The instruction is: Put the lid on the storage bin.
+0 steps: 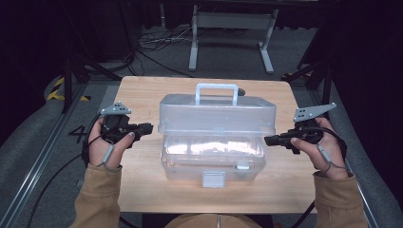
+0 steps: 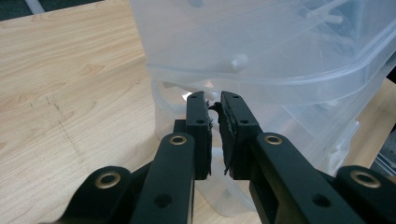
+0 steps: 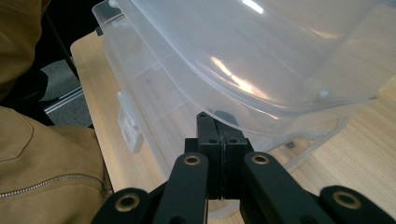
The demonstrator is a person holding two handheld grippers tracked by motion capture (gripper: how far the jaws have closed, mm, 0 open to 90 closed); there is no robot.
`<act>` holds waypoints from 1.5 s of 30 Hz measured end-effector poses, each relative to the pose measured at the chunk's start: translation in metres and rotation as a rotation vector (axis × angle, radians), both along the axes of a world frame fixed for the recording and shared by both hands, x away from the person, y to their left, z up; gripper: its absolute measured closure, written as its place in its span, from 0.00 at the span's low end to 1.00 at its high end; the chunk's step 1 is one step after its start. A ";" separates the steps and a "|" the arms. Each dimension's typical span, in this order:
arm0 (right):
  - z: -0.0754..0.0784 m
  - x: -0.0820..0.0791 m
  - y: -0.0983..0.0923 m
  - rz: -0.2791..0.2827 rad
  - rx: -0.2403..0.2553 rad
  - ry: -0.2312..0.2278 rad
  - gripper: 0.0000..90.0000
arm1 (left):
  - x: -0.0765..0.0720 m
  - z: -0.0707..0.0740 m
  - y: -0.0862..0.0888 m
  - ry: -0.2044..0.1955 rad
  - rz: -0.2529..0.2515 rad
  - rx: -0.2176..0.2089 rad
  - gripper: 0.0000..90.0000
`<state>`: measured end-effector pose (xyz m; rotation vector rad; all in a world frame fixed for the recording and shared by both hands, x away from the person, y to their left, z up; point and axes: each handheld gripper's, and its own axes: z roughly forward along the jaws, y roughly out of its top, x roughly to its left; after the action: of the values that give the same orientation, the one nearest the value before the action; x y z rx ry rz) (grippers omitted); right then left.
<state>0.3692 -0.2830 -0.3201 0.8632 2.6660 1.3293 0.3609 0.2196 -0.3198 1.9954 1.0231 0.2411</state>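
Fingers (image 2: 238,123) of both grippers flank the clear box (image 1: 216,137)

Clear box (image 1: 216,142) contents blurred; dark object (image 1: 241,91) behind handle partly hidden.

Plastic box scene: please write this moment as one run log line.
scene: clear plastic box, lid raised, on wooden table | left gripper: slightly open at box's left end | right gripper: shut at right end

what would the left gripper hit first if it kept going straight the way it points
Most likely the clear plastic box. The left gripper points at its near end, just under the raised lid's rim, with the base wall right ahead. Depth is hard to judge; the tips look almost there.
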 end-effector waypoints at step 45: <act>-0.009 -0.003 0.009 0.080 -0.199 0.089 1.00 | 0.004 -0.004 0.005 0.027 0.003 0.033 0.90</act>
<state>0.3661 -0.2740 -0.3291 0.8182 2.8667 1.0372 0.3651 0.2242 -0.3242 2.0323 1.0459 0.2345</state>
